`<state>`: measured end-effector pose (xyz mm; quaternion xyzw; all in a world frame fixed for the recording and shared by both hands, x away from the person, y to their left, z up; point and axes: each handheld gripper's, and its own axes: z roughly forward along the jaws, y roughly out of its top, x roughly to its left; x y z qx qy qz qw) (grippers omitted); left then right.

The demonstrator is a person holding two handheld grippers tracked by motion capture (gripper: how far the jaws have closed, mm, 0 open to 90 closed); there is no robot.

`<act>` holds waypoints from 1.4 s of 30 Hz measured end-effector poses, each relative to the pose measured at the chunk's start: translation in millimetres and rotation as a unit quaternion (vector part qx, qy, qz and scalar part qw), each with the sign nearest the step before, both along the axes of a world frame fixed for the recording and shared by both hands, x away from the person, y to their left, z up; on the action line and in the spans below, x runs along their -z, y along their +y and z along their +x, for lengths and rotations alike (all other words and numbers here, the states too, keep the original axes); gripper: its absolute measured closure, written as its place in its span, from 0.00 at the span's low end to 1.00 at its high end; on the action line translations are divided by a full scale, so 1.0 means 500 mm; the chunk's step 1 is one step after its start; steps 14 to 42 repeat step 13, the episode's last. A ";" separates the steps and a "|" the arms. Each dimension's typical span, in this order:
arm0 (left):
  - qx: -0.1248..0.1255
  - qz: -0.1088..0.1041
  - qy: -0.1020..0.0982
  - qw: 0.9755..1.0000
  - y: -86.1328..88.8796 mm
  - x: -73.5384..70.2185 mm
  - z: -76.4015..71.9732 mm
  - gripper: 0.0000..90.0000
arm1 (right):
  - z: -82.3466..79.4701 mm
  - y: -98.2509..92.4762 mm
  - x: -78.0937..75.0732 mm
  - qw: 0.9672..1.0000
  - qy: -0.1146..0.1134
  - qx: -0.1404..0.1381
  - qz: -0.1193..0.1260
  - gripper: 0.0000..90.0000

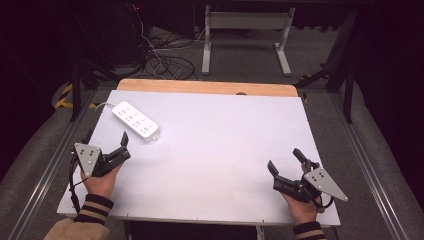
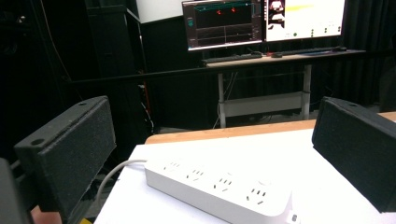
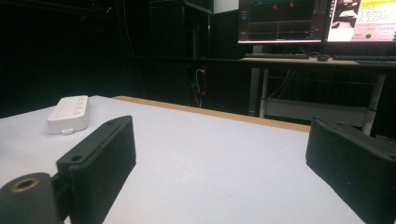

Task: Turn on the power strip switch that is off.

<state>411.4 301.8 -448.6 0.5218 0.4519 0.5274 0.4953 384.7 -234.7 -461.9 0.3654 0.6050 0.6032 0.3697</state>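
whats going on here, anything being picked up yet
Not yet. A person sits at the table with a gripper in each hand. The left gripper and the right gripper both rest near the table's near corners, fingers spread wide and holding nothing. The one thing on the table is a white power strip, lying flat at the far left with its cord running off the edge. It sits just ahead of the left gripper, untouched.
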 end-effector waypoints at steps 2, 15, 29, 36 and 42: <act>-0.001 -0.003 -0.002 1.000 0.001 0.000 0.000 0.00 | 0.002 0.001 0.001 1.000 -0.002 -0.001 -0.003 0.10; -0.001 0.001 0.002 1.000 0.002 0.002 0.003 0.00 | 0.003 0.001 0.000 1.000 -0.002 -0.003 -0.004 0.10; -0.001 0.001 0.002 1.000 0.002 0.002 0.003 0.00 | 0.003 0.001 0.000 1.000 -0.002 -0.003 -0.004 0.10; -0.001 0.001 0.002 1.000 0.002 0.002 0.003 0.00 | 0.003 0.001 0.000 1.000 -0.002 -0.003 -0.004 0.10; -0.001 0.001 0.002 1.000 0.002 0.002 0.003 0.00 | 0.003 0.001 0.000 1.000 -0.002 -0.003 -0.004 0.10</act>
